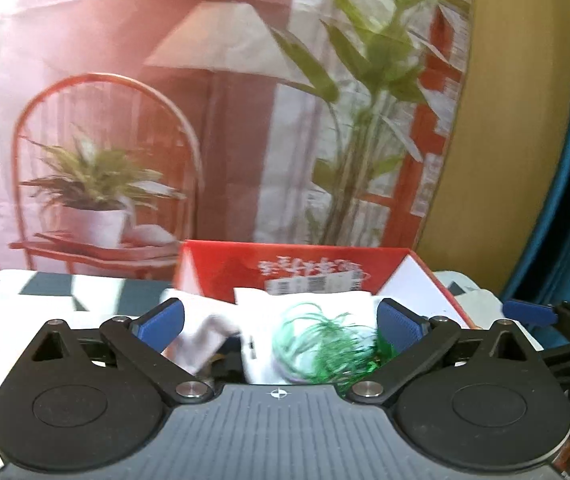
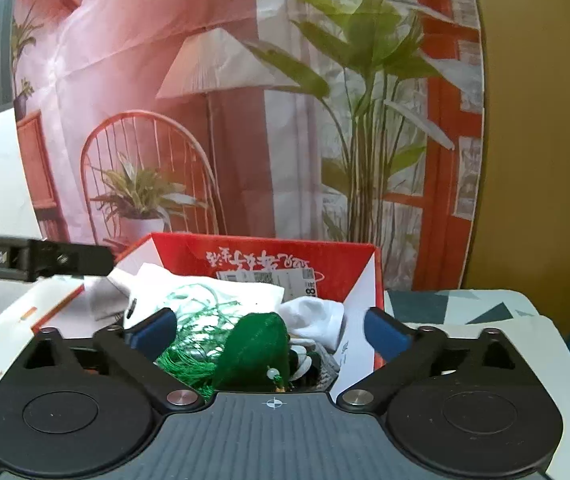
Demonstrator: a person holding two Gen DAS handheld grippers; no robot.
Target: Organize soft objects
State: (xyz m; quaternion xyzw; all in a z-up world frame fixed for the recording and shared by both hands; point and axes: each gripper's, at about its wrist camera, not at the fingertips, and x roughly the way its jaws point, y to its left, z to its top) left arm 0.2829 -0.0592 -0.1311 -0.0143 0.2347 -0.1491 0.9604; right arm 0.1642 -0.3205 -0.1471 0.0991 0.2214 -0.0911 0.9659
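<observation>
A red and white cardboard box point(image 1: 325, 268) point(image 2: 341, 268) stands open in front of both grippers. Inside lie white cloths point(image 1: 261, 312) point(image 2: 313, 316), a bundle of green tassel threads point(image 1: 325, 344) point(image 2: 193, 344) and a dark green stuffed pouch point(image 2: 257, 348). My left gripper point(image 1: 281, 322) is open, its blue pads either side of the box contents, holding nothing. My right gripper point(image 2: 271, 330) is open over the green pouch, apart from it. The right gripper's blue fingertip point(image 1: 525, 312) shows at the right of the left wrist view. The left gripper's body point(image 2: 37, 260) shows at the left of the right wrist view.
The box sits on a table with a white and dark grey patterned cloth point(image 1: 45, 288) point(image 2: 465, 308). A printed backdrop point(image 1: 205, 120) of a lamp, chair and plants hangs close behind. A yellow wall point(image 2: 545, 160) is at the right.
</observation>
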